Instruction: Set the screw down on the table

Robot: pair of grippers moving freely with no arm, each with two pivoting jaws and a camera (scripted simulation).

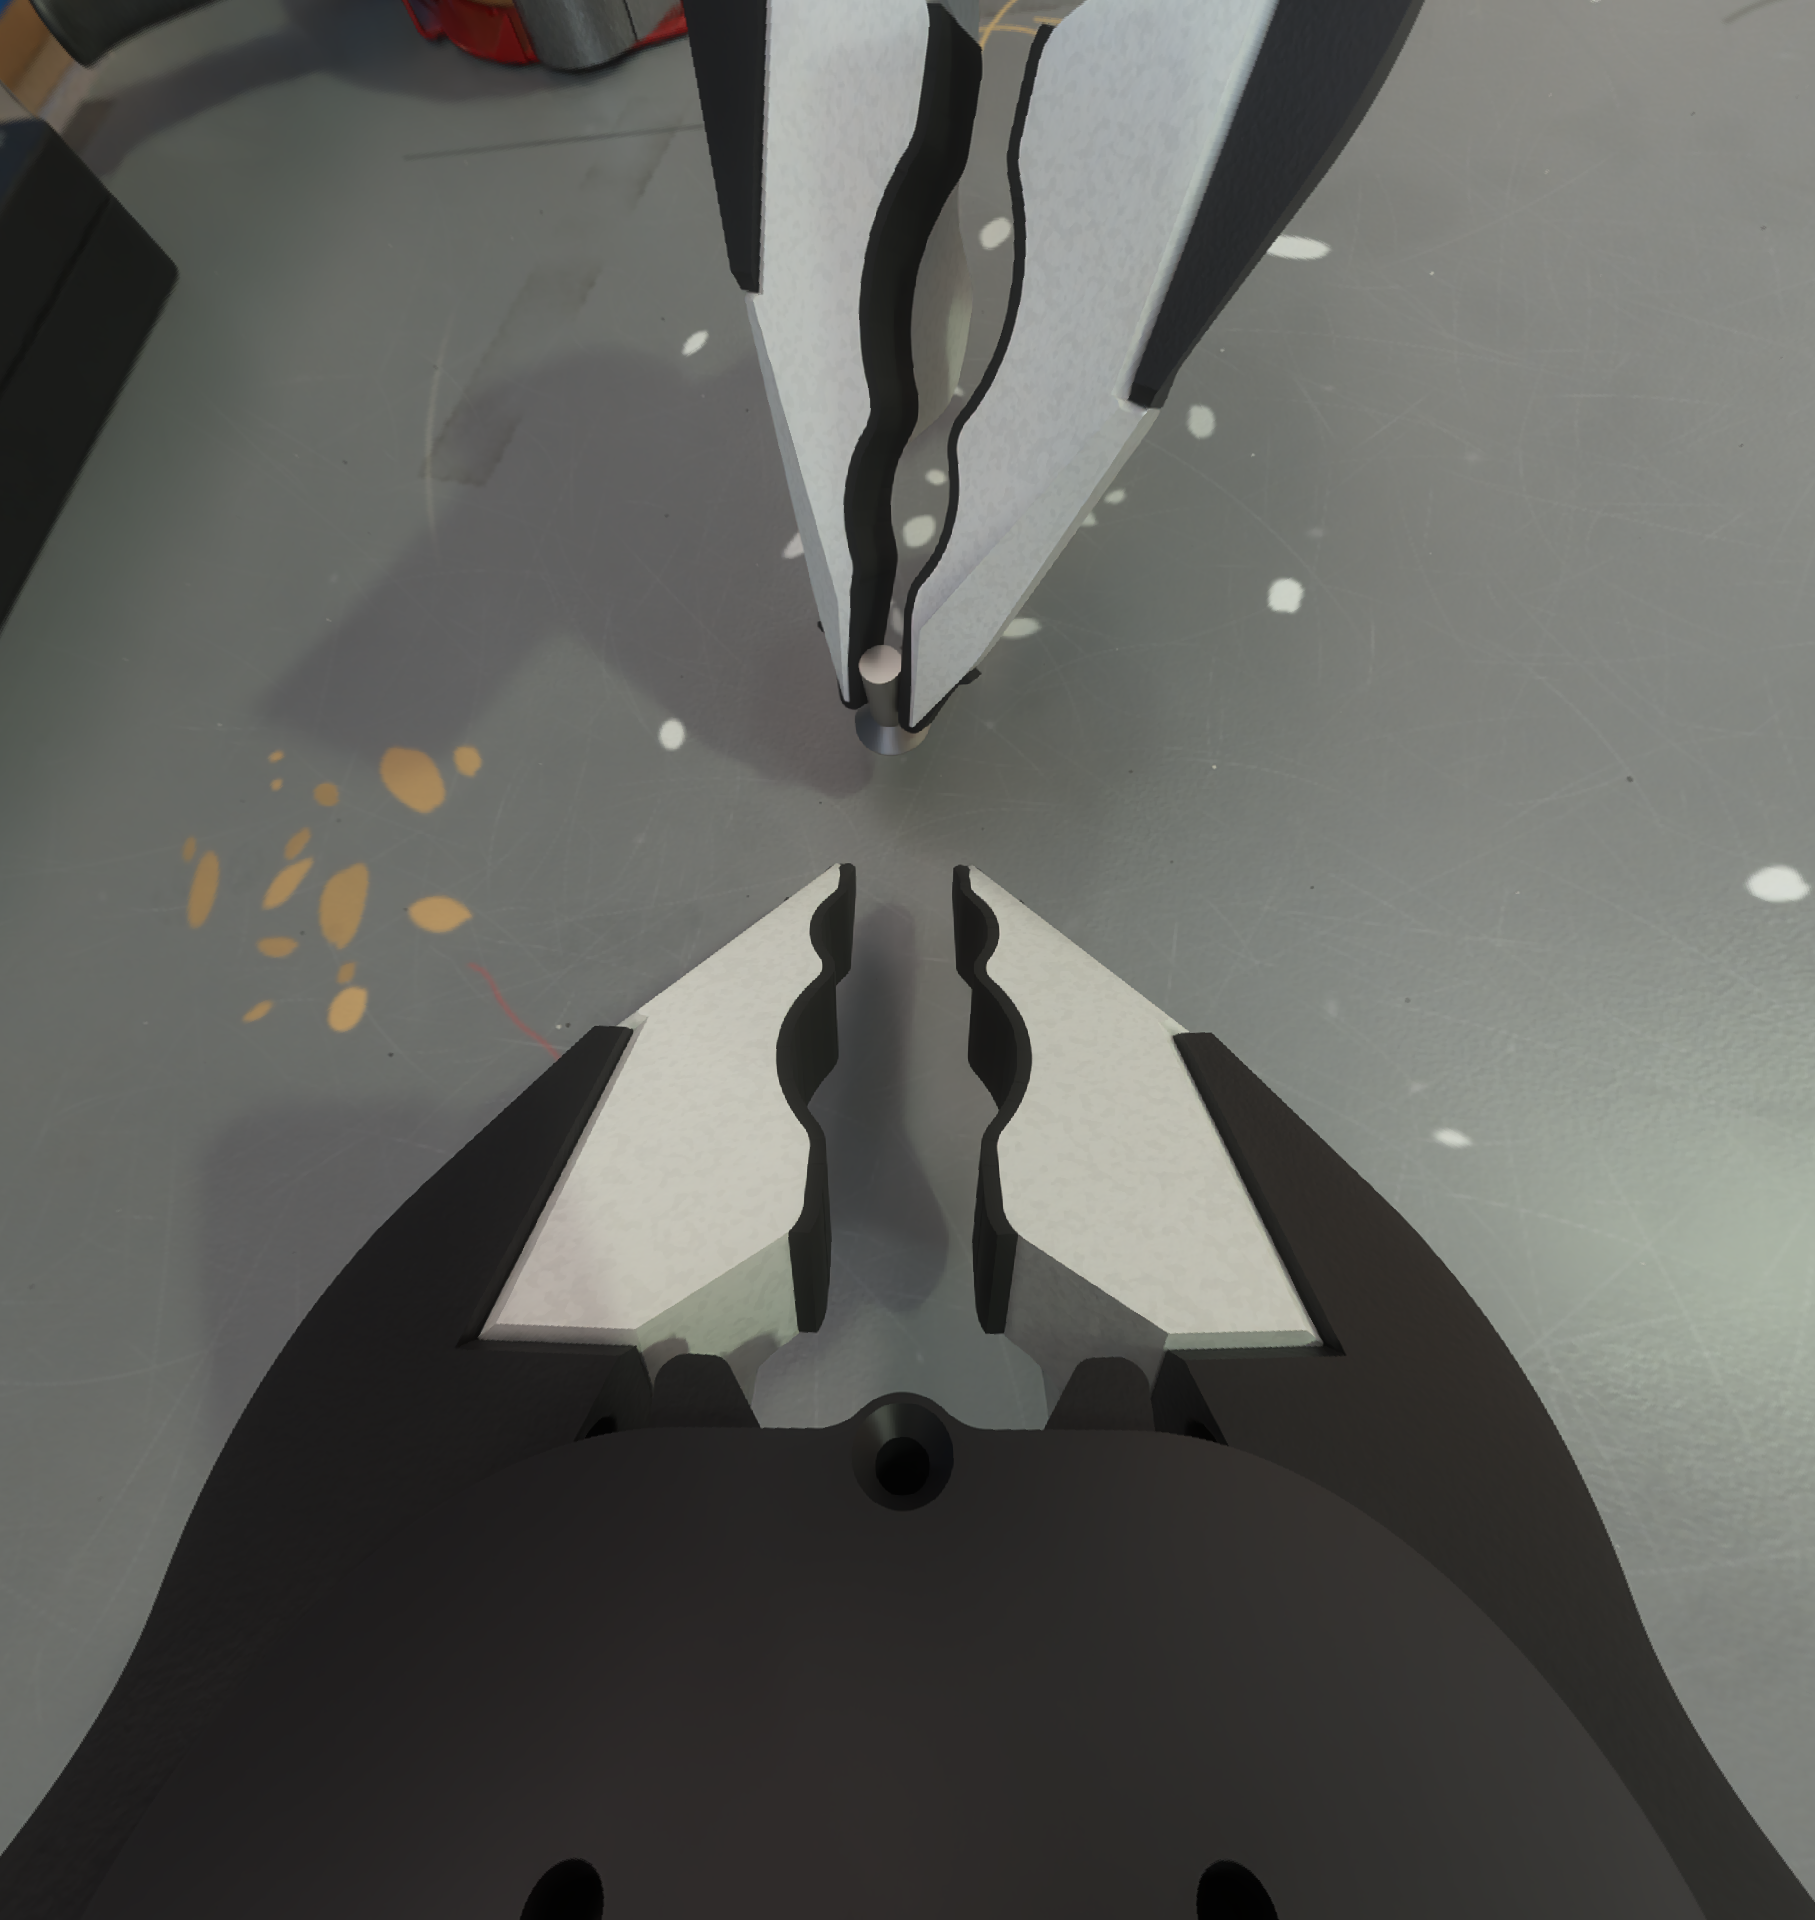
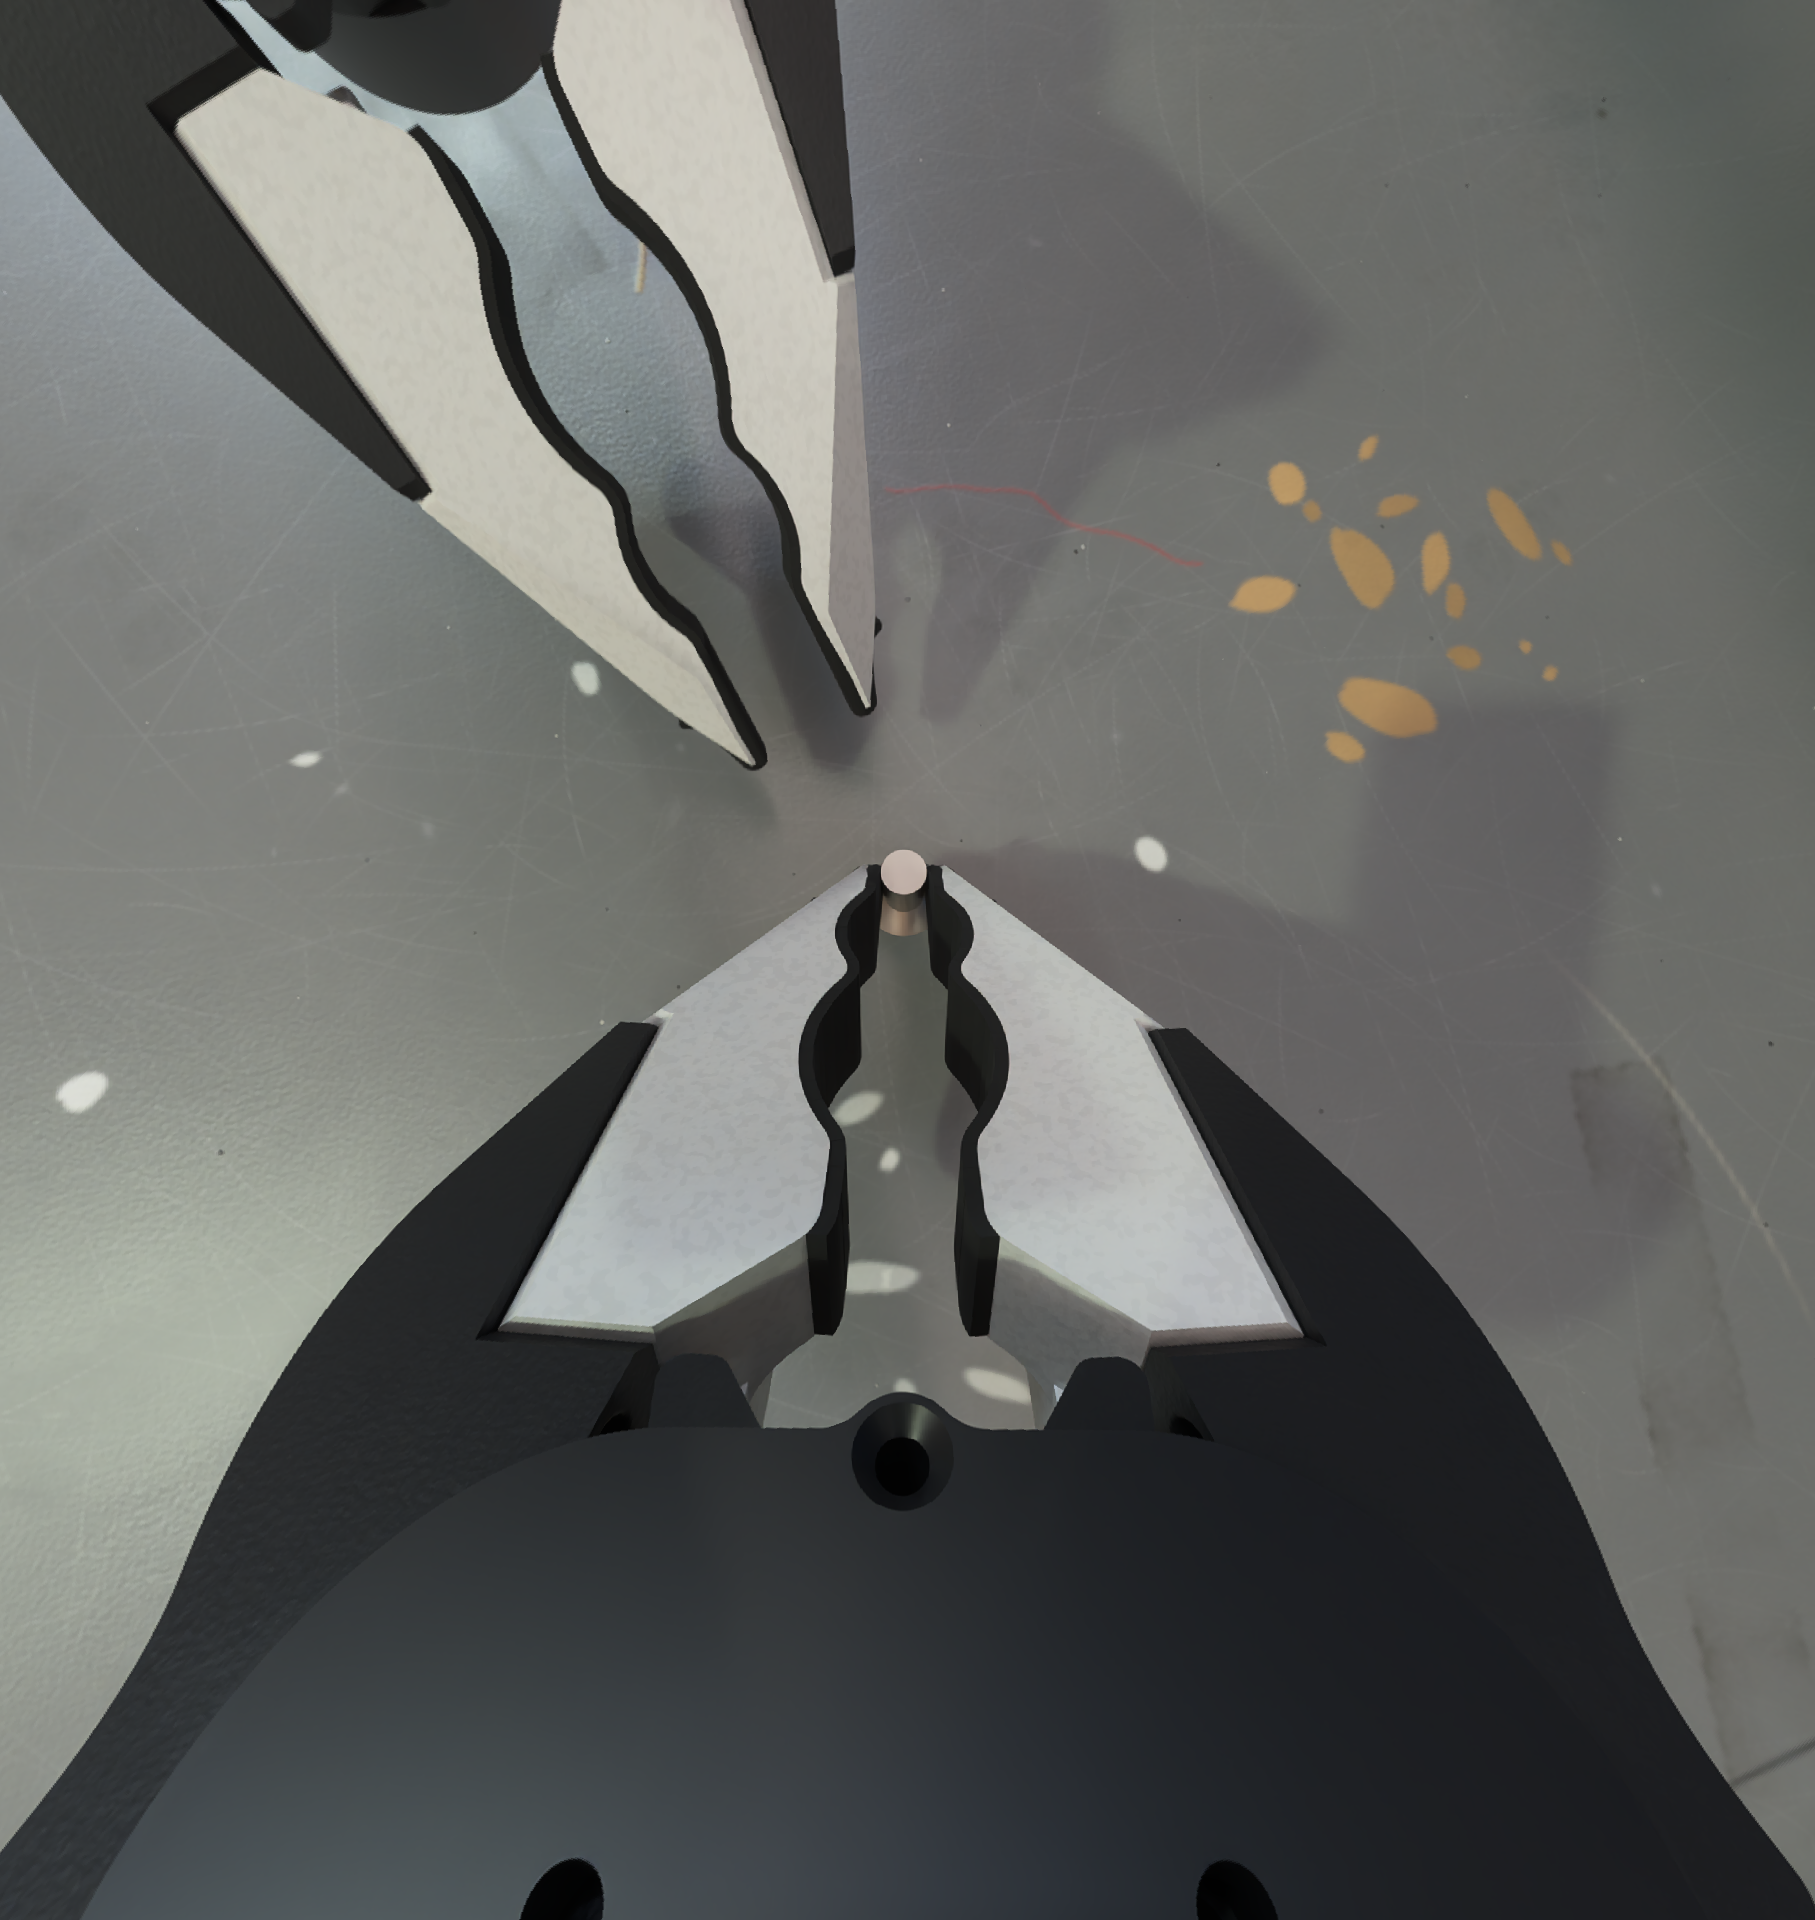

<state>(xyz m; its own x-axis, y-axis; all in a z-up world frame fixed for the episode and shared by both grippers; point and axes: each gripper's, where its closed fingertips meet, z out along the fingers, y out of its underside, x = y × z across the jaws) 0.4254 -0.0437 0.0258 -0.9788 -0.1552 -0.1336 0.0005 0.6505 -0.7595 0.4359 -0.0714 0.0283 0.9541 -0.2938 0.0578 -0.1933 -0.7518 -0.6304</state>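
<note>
Spanning both wrist views, the grey scratched bench [image 1: 1505, 935] carries white paint flecks and a cluster of orange-tan splotches [image 1: 342, 904], with a thin red thread [image 2: 1038, 520] lying near them. Far left in the left wrist view sits a black block [image 1: 30, 416]; a red object [image 1: 498, 31] shows at the far edge, too cropped to identify.

Left gripper [image 1: 901, 878]: jaws released, a clear gap between the tips, nothing between them, pointed down at the bench. In the right wrist view it enters from the far left [image 2: 809, 738], tips apart.

Right gripper [image 2: 903, 878]: jaws clenched on the screw [image 2: 902, 883], gripping the shank at the very tips. In the left wrist view this gripper comes down from the far side [image 1: 882, 707], and the screw [image 1: 887, 707] stands upright, head down, flat shank end up. The head looks to be at or just above the bench surface; contact cannot be confirmed. The two grippers' tips are near each other, not touching.
</note>
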